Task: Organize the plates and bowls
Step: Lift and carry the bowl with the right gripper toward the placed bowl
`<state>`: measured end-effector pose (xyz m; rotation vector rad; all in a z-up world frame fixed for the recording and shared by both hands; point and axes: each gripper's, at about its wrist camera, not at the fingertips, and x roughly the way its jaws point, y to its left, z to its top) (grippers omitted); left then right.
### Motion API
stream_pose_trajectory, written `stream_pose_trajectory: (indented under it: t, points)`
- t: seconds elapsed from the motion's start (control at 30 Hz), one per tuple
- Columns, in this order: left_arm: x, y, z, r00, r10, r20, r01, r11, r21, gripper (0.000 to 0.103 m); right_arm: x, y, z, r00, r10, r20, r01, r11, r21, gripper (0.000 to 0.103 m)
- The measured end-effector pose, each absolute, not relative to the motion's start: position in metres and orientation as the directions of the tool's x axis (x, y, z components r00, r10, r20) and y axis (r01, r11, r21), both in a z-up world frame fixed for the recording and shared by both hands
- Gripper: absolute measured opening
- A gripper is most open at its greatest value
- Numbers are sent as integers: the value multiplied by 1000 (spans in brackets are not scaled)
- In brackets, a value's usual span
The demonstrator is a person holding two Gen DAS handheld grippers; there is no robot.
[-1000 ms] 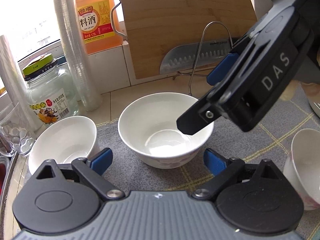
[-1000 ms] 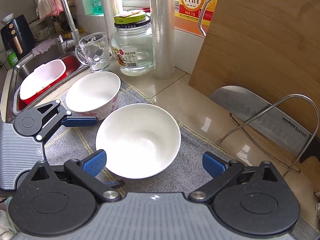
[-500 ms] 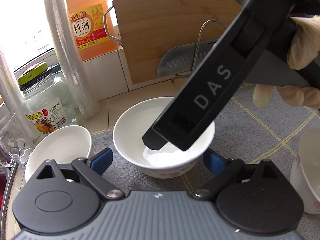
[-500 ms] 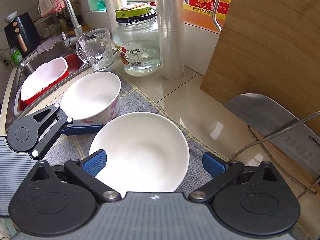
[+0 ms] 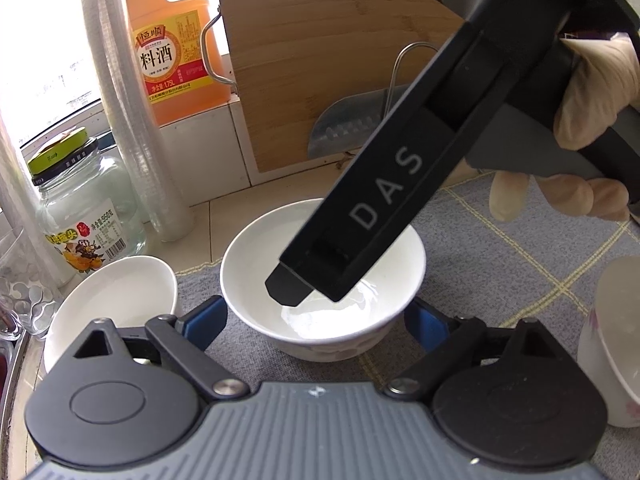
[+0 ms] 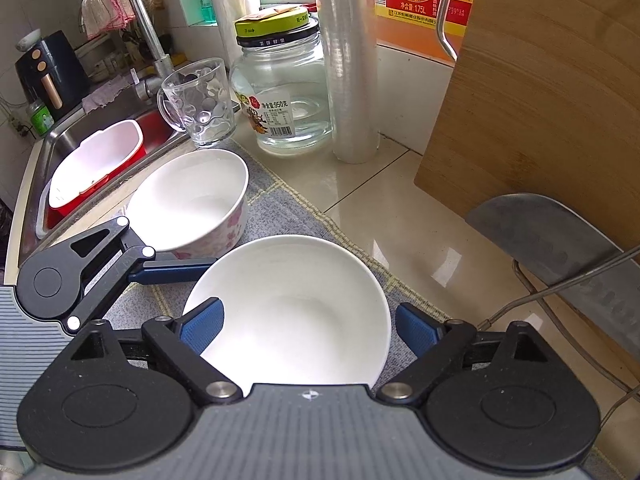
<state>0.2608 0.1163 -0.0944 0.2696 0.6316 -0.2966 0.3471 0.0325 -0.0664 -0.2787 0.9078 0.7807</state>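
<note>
Since a second ago, right gripper [image 6: 308, 324] has dropped over the middle white bowl [image 6: 292, 308]; one finger now dips inside it, seen from the left wrist. Jaws spread wide, blue pads flanking the rim, not pressing. Left gripper [image 5: 316, 322] also released, straddling the same bowl's near rim. Bowl sits on grey checked mat [image 5: 500, 256]. Flowered bowl [image 6: 192, 200] just left, rims nearly touching. Third bowl [image 5: 612, 344] at right edge. Open tile counter [image 6: 384, 208] behind; cutting board [image 6: 552, 92] and cleaver [image 6: 560, 236] far right.
</note>
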Motion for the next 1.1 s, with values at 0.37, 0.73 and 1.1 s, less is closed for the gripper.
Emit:
stream_pose_trajectory:
  t: [0.37,0.73,1.1]
  points:
    - [261,116,-95,766,-207,-609,366,919,148,92,347,32,-66,361,492,-792,-709,696,110,90]
    - [264,118,-96,761,-228,-607,380,915,134,92,348,32,-67,356,494,-793,-708,696,115,90]
    - [263,117,-96,756,-228,-613,383,914,132,91,348,31,-66,353,500,-791,-699,702,133,90]
